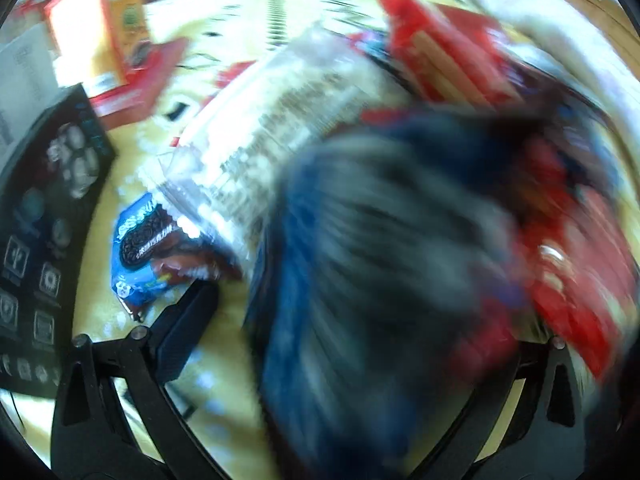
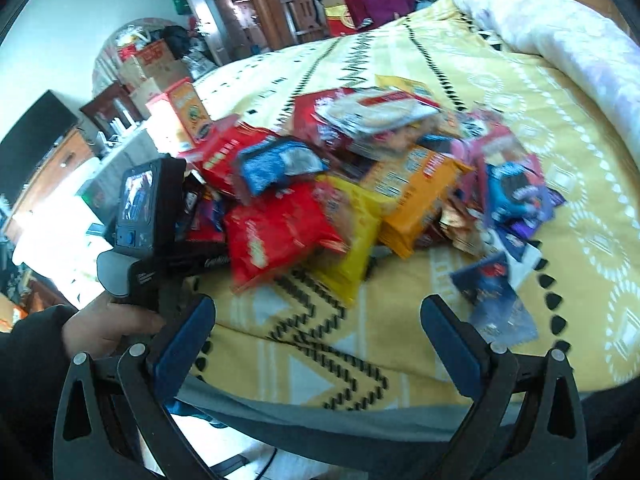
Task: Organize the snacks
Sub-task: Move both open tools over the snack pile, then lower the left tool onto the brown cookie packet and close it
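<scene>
A pile of snack packs [image 2: 360,184] lies on a yellow patterned bedspread [image 2: 560,184]. In the right wrist view my right gripper [image 2: 316,328] is open and empty, just short of the pile's front, near a red bag [image 2: 280,236] and a yellow bag [image 2: 352,236]. The left gripper body [image 2: 148,216] is at the pile's left edge, held by a hand. In the left wrist view a blurred blue and grey pack [image 1: 360,280] fills the space between the fingers [image 1: 184,332]; the right finger is hidden. An Oreo pack [image 1: 140,248] and a clear pack [image 1: 272,128] lie beyond.
An orange box [image 1: 108,32] stands at the far left of the bed, with a black box [image 1: 44,220] beside it. A rolled white quilt [image 2: 560,28] lies at the back right. A small dark blue packet [image 2: 492,292] lies apart near the right finger. The bed's grey front edge [image 2: 320,412] is close.
</scene>
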`<state>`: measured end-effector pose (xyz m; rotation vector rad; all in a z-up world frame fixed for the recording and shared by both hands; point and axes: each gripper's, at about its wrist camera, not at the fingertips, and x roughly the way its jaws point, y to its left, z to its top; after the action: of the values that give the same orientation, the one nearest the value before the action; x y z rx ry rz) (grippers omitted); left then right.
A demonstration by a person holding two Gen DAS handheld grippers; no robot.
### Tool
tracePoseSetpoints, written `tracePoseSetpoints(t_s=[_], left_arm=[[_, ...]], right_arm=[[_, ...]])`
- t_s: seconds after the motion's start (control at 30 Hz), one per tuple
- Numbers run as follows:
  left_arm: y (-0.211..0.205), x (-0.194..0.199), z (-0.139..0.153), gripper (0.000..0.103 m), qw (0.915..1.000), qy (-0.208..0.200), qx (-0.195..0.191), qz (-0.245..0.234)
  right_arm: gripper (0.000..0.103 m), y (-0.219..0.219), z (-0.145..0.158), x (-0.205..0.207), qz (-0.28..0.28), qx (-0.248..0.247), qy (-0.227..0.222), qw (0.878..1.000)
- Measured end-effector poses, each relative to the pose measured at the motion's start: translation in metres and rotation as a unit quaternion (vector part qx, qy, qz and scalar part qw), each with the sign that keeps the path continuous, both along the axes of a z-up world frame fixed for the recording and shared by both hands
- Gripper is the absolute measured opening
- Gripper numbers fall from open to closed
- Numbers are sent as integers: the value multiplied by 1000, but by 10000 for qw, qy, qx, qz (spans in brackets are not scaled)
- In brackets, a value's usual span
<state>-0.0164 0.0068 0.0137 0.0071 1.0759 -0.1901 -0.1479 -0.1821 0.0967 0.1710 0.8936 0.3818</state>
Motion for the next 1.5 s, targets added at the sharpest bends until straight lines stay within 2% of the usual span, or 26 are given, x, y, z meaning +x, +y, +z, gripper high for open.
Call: tracePoseSetpoints(t_s=[0.1,0.2,0.27,0.37,0.47,0.63,0.77,0.8,0.87,0.93,0.97,1.03,1.13,1.33,1.4,1.47,1.5], left_arm=[[27,-26,11,103,9975,-93,-697,-11],[45,-49,20,103,9937,-221,-1090,103],[51,-62,25,103,9930,-333,-1118,175],[56,-77,30,103,9930,-539,-1027,238],[60,-79,33,103,9913,-603,-1129,314],[69,-74,36,103,9898,-727,-1170,358],[66,-60,32,101,9854,-733,-1479,424],[66,-58,31,98,9857,-698,-1473,435],[66,-59,30,84,9851,-602,-1558,405],[70,-61,29,49,9860,-535,-1515,456],[75,-62,28,41,9860,-500,-1502,519],[84,-66,27,41,9843,-449,-1617,554],[92,-74,27,40,9854,-453,-1546,557],[99,-92,29,39,9838,-392,-1689,450],[105,-92,24,40,9809,-321,-1843,539],[113,-88,16,51,9729,-237,-2184,716],[116,-86,12,64,9667,-199,-2424,798]], right_arm=[[103,6,2,9,152,117,-111,9998],[103,15,1,26,332,71,-123,9993],[103,18,1,38,347,179,-67,9992],[103,20,1,56,310,682,47,9972],[103,26,-2,66,236,1023,187,9943],[103,37,-5,54,360,973,217,9944],[103,40,-7,40,475,852,232,9950],[103,42,-7,37,503,812,225,9952],[103,44,-4,31,592,746,174,9953],[103,46,-1,25,677,671,91,9954],[103,47,0,23,712,626,58,9955],[103,50,-2,20,803,522,24,9954],[103,56,-8,18,903,344,64,9953],[103,74,-14,16,1151,55,-4,9933],[103,78,-17,18,1157,-63,-14,9933],[103,79,-20,23,1101,-25,59,9939],[103,79,-20,24,1066,-15,64,9943]])
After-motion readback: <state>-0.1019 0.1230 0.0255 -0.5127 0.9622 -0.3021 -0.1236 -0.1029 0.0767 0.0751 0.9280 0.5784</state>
